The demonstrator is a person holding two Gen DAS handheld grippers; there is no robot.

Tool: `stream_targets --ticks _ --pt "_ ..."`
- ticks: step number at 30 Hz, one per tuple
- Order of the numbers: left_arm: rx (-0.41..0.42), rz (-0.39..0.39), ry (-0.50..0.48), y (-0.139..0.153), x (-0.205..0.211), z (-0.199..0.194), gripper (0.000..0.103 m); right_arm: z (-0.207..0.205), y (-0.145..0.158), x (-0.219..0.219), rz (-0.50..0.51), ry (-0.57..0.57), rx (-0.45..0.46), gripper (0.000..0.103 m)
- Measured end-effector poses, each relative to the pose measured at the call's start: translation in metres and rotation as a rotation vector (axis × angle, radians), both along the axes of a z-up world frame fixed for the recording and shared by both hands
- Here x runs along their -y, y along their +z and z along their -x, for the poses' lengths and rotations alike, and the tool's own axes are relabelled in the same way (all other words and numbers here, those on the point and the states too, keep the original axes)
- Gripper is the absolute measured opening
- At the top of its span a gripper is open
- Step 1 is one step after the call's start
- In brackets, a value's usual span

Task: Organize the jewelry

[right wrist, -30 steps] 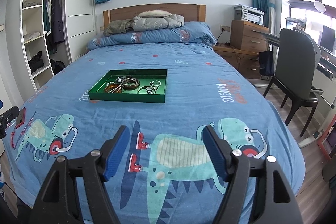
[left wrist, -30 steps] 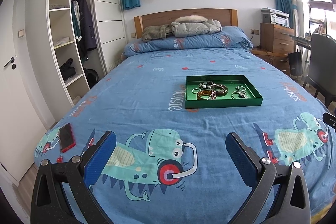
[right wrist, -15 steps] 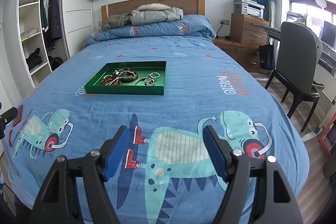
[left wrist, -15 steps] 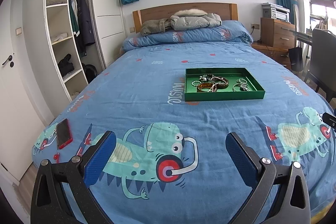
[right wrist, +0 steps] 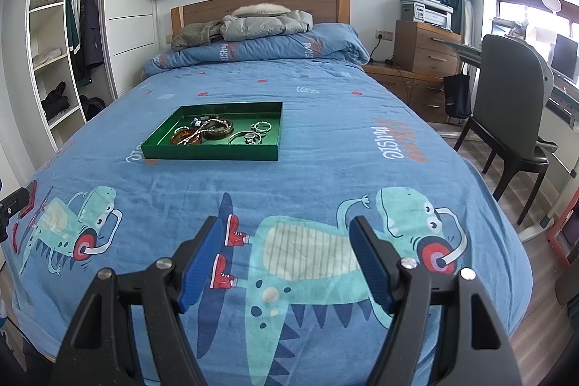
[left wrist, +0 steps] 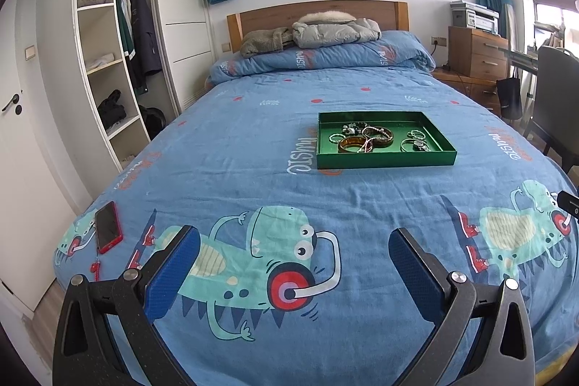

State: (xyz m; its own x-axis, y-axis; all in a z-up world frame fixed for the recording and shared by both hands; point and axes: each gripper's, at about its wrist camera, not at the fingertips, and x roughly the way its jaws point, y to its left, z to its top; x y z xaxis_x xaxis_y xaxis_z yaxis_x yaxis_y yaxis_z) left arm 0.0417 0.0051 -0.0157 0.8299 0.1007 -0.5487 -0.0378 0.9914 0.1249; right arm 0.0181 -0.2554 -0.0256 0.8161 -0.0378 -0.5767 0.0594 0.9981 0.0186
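Both the left gripper [left wrist: 293, 241] and right gripper [right wrist: 287, 227] hover over the bed's [left wrist: 253, 176] foot edge, fingers apart and empty; the green tray [left wrist: 383, 158] of jewelry [left wrist: 365, 138] lies mid-bed.

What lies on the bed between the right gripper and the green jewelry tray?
Only bare printed bedspread: the right wrist view shows nothing lying between the open right gripper and the green tray.
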Motion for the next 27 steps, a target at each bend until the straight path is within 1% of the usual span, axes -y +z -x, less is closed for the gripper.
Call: stream_targets --ticks 27 --pt "-0.013 0.003 0.0 -0.0047 -0.0012 -0.0009 0.102 0.0005 -0.0008 0.003 0.0 -0.013 -0.001 0.071"
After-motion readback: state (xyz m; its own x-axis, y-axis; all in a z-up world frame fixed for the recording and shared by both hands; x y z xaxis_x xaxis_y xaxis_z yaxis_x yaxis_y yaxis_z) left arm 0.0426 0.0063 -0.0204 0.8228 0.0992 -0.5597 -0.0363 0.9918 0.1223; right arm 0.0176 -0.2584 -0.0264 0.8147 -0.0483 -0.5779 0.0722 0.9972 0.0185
